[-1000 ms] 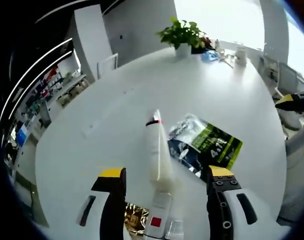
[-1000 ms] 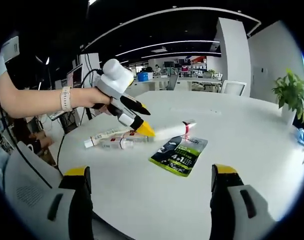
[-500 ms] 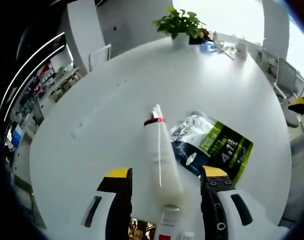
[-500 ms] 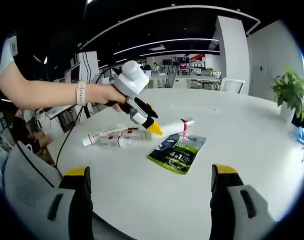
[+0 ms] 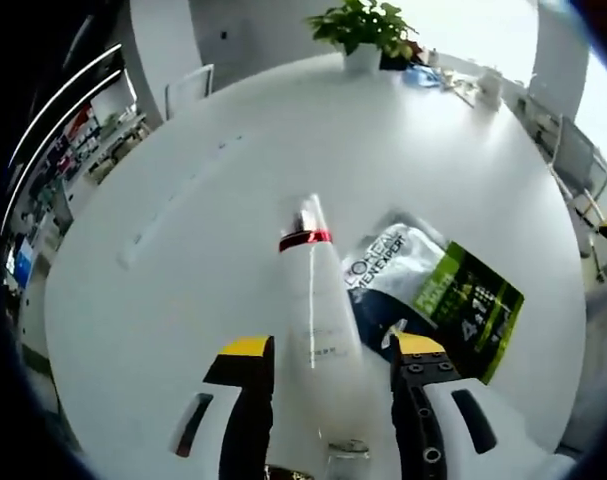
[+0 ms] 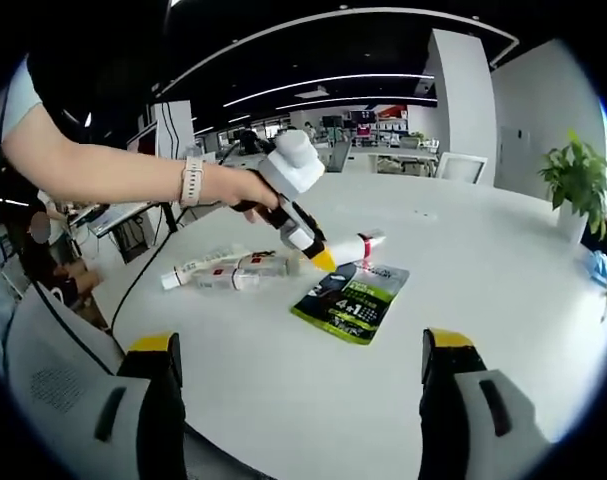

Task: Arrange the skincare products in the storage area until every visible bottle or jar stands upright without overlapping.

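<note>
Round white table [image 6: 503,300], potted plant [image 5: 361,28] (far edge), white column [image 6: 465,100]

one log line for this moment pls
left gripper: open, fingers straddling lying white bottle | right gripper: open, idle | green sachet: flat beside bottle | tubes: lying | nothing upright yet

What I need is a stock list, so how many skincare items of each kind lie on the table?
Bottle: 1
Pouch: 1
Tubes: 2, as far as the right gripper view lets me tell
Total: 4
</note>
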Demonstrator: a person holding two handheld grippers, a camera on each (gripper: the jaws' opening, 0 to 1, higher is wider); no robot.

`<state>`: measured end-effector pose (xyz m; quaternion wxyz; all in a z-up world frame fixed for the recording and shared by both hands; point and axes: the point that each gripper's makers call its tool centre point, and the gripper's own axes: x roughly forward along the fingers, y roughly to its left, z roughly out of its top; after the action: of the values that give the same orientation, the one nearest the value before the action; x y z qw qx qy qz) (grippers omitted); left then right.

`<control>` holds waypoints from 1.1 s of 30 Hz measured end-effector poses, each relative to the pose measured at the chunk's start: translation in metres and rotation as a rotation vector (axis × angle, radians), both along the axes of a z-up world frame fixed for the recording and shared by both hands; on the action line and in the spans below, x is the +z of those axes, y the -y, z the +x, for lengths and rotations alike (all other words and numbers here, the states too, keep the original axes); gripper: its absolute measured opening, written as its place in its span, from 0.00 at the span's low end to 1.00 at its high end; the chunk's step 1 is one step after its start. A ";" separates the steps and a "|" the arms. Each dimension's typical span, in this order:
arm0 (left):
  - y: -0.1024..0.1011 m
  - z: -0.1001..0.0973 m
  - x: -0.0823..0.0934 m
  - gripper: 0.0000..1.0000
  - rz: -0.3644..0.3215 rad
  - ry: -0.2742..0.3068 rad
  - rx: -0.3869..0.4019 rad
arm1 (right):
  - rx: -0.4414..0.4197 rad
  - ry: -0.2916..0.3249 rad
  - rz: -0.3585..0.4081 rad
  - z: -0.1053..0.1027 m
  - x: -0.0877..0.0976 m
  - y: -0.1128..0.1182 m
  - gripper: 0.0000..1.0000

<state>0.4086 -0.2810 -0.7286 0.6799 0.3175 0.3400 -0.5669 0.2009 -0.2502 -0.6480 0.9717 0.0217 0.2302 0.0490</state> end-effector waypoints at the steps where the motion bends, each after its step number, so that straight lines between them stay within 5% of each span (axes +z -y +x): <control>1: 0.001 0.000 -0.001 0.44 0.003 -0.003 0.002 | 0.000 0.000 -0.001 0.000 0.000 0.000 1.00; 17: 0.008 0.007 -0.013 0.42 0.079 -0.062 -0.021 | -0.022 -0.007 0.011 -0.001 -0.002 0.005 1.00; 25: 0.022 0.009 -0.015 0.42 0.043 -0.060 -0.021 | -0.010 -0.022 0.001 -0.002 -0.005 0.002 1.00; 30: 0.030 0.021 -0.016 0.31 0.011 -0.054 0.026 | 0.000 -0.031 -0.007 -0.001 -0.007 0.001 1.00; 31: 0.029 0.017 -0.018 0.31 0.005 -0.097 0.080 | 0.001 -0.031 -0.006 -0.001 -0.006 0.001 1.00; 33: 0.032 0.021 -0.018 0.30 0.006 -0.061 0.037 | -0.004 -0.030 -0.007 -0.001 -0.006 0.002 1.00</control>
<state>0.4300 -0.3125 -0.7462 0.6786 0.2957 0.3679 -0.5627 0.1996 -0.2522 -0.6542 0.9682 0.0194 0.2451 0.0459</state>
